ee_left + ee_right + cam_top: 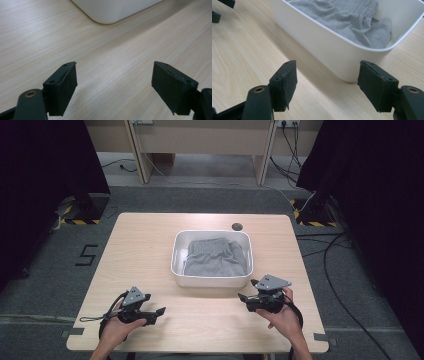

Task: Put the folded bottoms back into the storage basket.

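Note:
A white rectangular tub (211, 279) stands in the middle of the wooden table and holds a crumpled grey knit cloth (215, 256). My left gripper (159, 311) sits low over the table's front left, open, nothing between its jaws; its own view has the gripper (113, 82) over bare wood with the tub's corner (110, 11) ahead. My right gripper (241, 296) hovers near the tub's front right corner, open and empty. In the right gripper view the gripper (327, 82) faces the tub wall (332, 50), with the grey cloth (347, 22) inside.
A small dark round mark (237, 226) lies on the table behind the tub. Bare wood (200, 315) stretches between the two grippers. Cables (330, 270) run over the grey floor at the right, and dark curtains hang on both sides.

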The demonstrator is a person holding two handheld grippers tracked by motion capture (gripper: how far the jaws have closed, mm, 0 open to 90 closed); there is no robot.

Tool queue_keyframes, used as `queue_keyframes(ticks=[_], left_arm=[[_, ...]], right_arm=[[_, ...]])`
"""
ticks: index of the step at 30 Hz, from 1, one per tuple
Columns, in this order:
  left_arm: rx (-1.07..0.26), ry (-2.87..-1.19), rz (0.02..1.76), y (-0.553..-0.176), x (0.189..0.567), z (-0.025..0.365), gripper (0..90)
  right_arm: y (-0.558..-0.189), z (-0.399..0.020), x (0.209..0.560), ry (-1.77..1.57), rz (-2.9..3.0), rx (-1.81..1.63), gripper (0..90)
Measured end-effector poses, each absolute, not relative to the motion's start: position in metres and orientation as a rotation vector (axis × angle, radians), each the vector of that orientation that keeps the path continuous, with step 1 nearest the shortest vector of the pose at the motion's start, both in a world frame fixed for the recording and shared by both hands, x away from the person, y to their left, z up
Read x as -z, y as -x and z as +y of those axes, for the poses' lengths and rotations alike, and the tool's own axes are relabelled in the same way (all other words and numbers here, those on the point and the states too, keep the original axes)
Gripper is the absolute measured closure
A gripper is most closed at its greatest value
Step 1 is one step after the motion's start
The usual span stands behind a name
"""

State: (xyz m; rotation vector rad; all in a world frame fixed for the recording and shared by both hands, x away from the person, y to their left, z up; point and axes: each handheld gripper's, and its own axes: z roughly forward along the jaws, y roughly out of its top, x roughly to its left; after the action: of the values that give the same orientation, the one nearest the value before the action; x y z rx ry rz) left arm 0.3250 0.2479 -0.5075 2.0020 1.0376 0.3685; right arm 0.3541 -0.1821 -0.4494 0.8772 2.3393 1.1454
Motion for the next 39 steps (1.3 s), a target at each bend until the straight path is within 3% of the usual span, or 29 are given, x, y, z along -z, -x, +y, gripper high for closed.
queue_keyframes(ticks=[39], left_arm=[[-0.42,-2.087,1.025,-0.296,0.523,0.254,16.1]], right_arm=[[-0.331,-0.216,0.506,-1.075,2.394,-0.991,26.6]])
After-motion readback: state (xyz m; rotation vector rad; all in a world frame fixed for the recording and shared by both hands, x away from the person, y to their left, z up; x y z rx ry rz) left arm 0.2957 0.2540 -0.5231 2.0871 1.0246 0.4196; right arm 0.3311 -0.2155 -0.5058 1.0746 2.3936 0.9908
